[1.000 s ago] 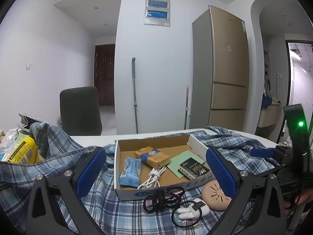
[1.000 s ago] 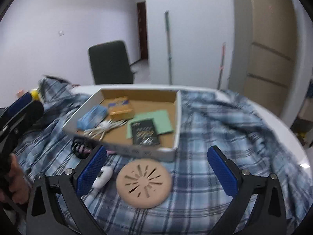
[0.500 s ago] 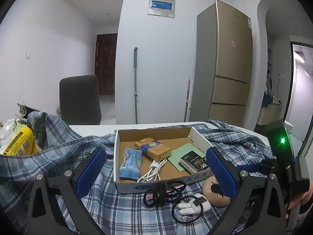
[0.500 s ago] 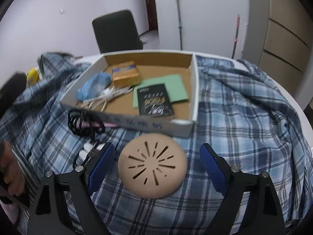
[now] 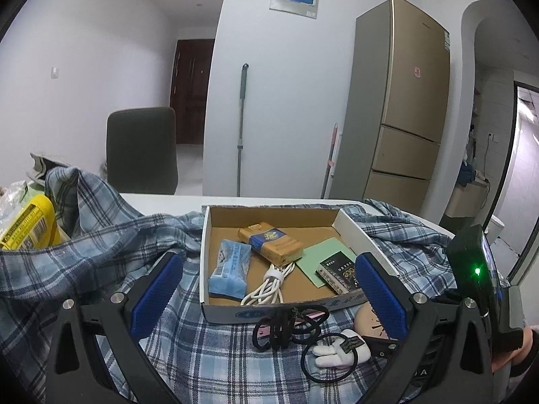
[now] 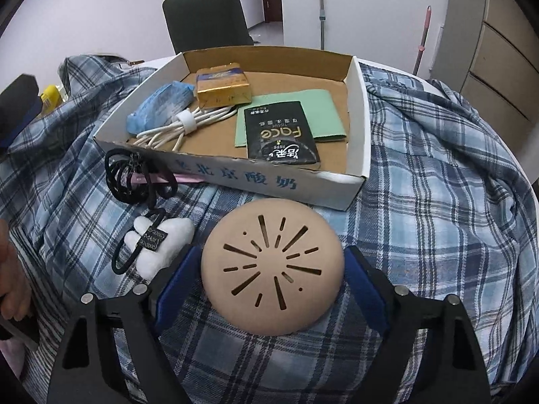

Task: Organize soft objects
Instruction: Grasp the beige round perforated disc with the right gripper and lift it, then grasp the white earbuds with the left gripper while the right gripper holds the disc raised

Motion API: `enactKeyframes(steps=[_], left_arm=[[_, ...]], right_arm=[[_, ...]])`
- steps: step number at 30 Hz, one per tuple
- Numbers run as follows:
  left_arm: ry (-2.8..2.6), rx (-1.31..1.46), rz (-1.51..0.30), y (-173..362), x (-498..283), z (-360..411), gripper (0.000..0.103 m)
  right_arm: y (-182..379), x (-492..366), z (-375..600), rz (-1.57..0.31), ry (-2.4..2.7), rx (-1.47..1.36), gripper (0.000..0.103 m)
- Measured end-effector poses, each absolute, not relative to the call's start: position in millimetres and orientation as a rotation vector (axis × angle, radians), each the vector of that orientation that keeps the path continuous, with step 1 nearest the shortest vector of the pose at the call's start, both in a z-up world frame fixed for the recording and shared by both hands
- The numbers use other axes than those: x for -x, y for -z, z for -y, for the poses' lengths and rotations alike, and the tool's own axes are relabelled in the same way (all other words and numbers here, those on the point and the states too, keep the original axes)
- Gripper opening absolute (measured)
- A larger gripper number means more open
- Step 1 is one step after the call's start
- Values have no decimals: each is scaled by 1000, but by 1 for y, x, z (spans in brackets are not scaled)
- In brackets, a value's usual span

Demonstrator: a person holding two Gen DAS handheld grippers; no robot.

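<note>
Right gripper (image 6: 273, 277) jaws straddle tan slotted pad (image 6: 272, 266), unclosed; squeeze gently at widest point. Left gripper (image 5: 269, 282) open, idle.

A blue-and-white plaid cloth (image 6: 438, 185) fills most of the right wrist view, and low in the centre lies a tan dome-shaped pad (image 6: 273, 266) cut with dark radiating slits, flanked by the blue pads (image 6: 175, 282) of black jaws. Above it, the box (image 6: 360, 118) is white outside with blue characters and brown inside, holding a light blue packet (image 6: 161, 107), a gold and blue pack (image 6: 222, 84), a white cable (image 6: 182, 124), a green sheet (image 6: 313, 114) and a black tissue pack (image 6: 279, 134) with pale lettering. At centre left are black hair ties (image 6: 134, 175) over a pink strip (image 6: 188, 178) and a white plush piece (image 6: 165, 242) with a black tag, while the left wrist view shows a yellow bag (image 5: 27, 225) at its left edge and a gold fridge (image 5: 404, 101) at upper right.
</note>
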State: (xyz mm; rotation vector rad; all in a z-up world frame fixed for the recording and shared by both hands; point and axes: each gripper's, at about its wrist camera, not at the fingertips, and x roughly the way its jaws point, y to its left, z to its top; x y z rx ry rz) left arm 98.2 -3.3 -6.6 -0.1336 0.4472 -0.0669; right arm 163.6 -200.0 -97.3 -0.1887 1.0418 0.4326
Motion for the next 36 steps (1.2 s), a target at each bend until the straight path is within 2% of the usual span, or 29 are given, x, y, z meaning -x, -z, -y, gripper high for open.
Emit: enactKeyframes(steps=[7,22,26,30,32,36], left_arm=[[66,125,-443,7,-97,5,103],[142,65,-428,4,-92,17,103],[221,64,-501,8,-98,22,103],[377,65,-656,16,-107,35,103],[429,39,-729,24,-110,46,99],[480,-4,-850,46,-115,64,80]], right_arm=[[93,-162,200,-1015,-412,200,78],[57,-150,228,-810,-240,153,78],[51,-157,247,-795,-181,109,78],[44,-158,257,-781,-180,100,77],[43,-155,256,-781,-198,110,77],[50,-154,248,-841,-263,125,77]])
